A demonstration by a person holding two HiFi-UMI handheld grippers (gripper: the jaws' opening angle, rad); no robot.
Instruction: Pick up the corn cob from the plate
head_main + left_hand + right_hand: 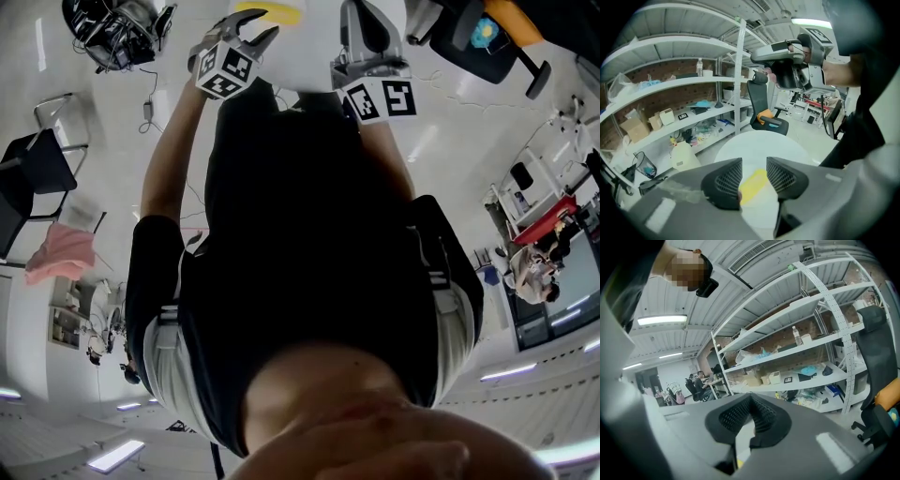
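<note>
Left gripper (754, 169) is hanging open right over the yellow corn cob (752, 187), which lies on the round white table (759, 140) and shows in the gap between the spread pads, not gripped. Right gripper (750, 401) is pinched closed on nothing, pointed off at the white metal shelving (825, 333).
</note>
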